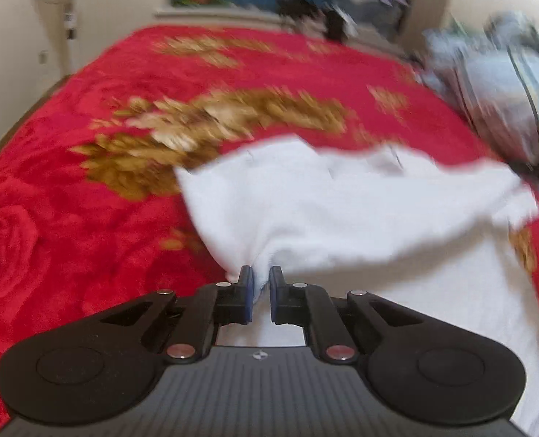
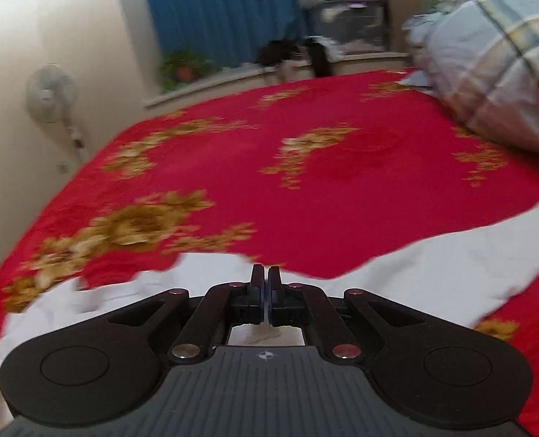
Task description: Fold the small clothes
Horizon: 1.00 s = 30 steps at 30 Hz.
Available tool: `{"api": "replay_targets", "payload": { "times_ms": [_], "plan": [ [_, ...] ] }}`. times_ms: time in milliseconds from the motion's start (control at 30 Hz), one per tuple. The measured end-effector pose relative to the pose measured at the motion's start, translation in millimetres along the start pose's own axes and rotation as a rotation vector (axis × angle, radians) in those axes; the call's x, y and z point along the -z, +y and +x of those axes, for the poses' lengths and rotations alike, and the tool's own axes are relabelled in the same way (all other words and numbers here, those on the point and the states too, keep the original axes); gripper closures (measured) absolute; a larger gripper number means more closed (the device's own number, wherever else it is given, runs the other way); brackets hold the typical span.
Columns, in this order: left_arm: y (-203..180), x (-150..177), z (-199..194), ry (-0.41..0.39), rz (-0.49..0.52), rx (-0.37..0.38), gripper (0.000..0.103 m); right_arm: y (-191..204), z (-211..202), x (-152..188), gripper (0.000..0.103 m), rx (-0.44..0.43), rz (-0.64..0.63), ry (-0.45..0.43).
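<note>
Two grippers work one small white cotton garment (image 1: 342,215) on the red flowered bed blanket (image 1: 87,218). Left gripper (image 1: 261,284) jaws pinch a bunched edge, lifting it to fold toward twelve o'clock; right gripper (image 2: 266,284) jaws are clenched (whether on cloth is unclear).

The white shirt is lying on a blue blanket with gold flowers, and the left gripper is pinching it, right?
Nearly. The blanket is red, not blue, as the left wrist view shows. The rest holds: it has gold flowers, and the left gripper has its jaws pinched on a bunch of the white shirt.
</note>
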<state>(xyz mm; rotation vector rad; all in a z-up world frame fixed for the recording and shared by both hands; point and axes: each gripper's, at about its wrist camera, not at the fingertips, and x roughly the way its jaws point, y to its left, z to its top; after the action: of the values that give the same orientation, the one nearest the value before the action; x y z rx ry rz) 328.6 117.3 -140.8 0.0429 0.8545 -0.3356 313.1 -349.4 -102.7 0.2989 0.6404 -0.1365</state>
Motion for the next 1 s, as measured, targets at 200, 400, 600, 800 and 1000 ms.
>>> {"api": "replay_targets", "payload": {
  "times_ms": [200,400,600,800,1000],
  "plan": [
    [-7,-4,-3,0.011,0.037,0.032,0.085,-20,40,20,0.084,0.105,0.035,0.182],
    [-12,-6,17,0.047,0.005,0.0,0.085,-16,39,25,0.05,-0.001,0.026,0.138],
    [-15,-8,21,0.068,0.001,-0.031,0.083,-26,55,31,0.05,0.038,-0.018,0.247],
    [-28,-16,11,0.002,-0.019,-0.038,0.083,-38,33,14,0.05,0.08,-0.026,0.165],
    [-43,-22,3,-0.087,-0.023,-0.035,0.076,-51,18,4,0.049,0.129,-0.061,0.106]
  ]
}}
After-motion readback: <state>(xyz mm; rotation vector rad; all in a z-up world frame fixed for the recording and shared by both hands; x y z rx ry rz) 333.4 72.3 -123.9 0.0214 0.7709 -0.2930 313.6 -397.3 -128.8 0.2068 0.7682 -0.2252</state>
